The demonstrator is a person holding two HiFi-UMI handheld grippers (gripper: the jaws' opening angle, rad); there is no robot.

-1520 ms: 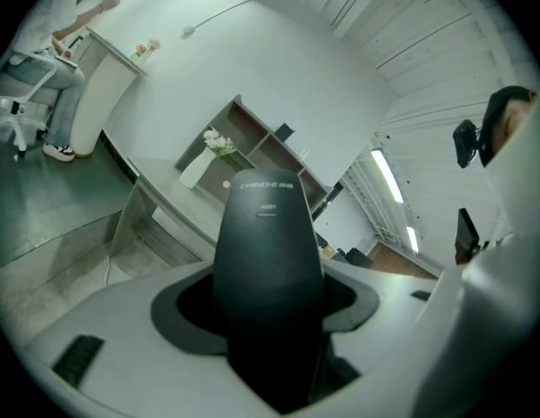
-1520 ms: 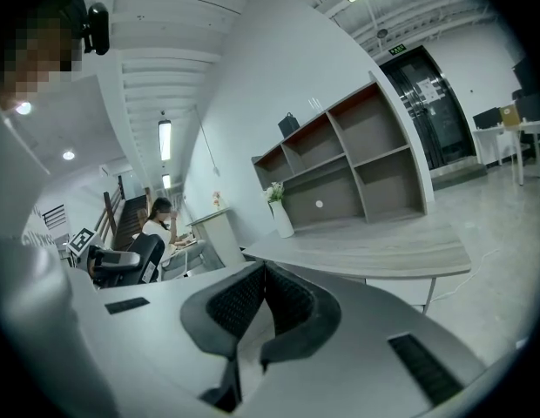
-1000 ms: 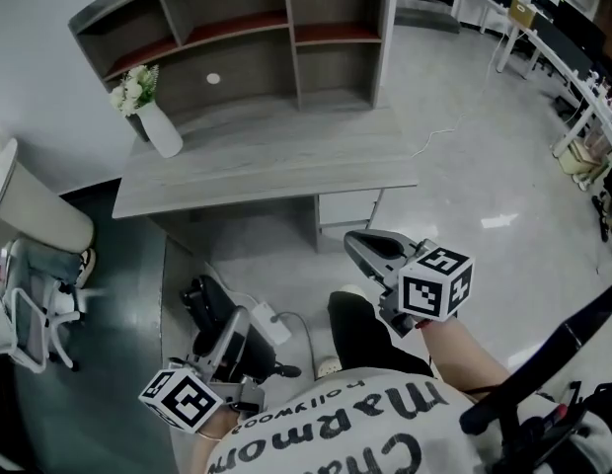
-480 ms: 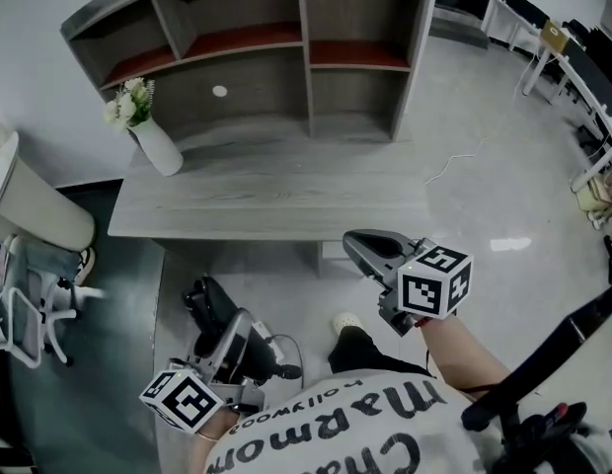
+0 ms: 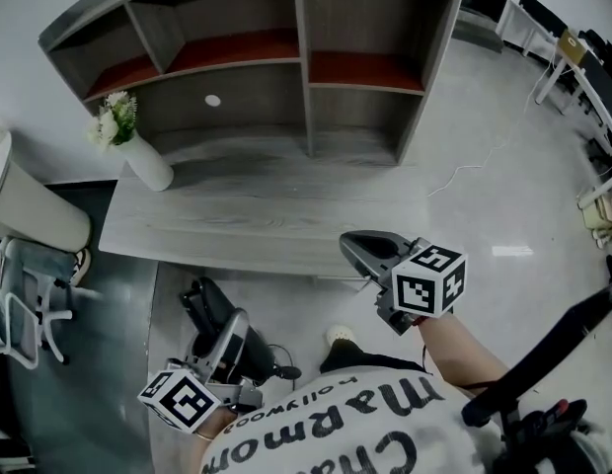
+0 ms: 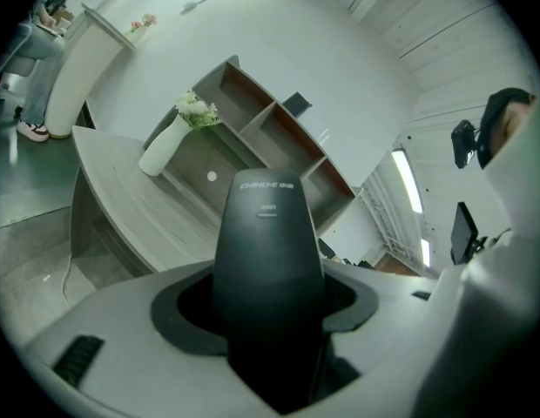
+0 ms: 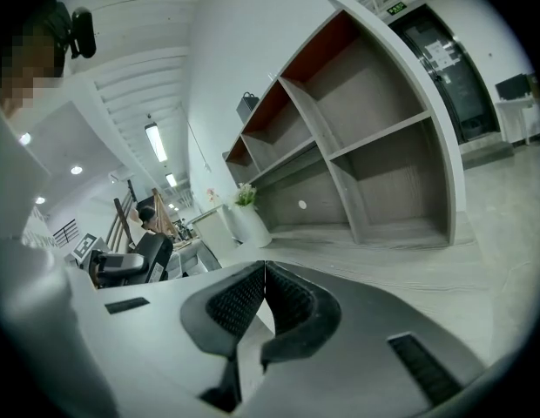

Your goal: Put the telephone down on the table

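The telephone is black, and my left gripper is shut on it, the jaws pressing its two sides. In the head view the telephone hangs low at the left in my left gripper, in front of the grey table and below its top. At the right, my right gripper is level with the table's near edge. In the right gripper view its pads meet, with nothing between them, so my right gripper is shut.
A white vase of flowers stands on the table's left end. A grey shelf unit rises at its back. A chair and a white rounded cabinet are at the left. A thin cable lies on the floor at the right.
The table and shelf have grown larger and slid down the head view, nearer to me. Both grippers hold about the same places, the left still on the telephone.
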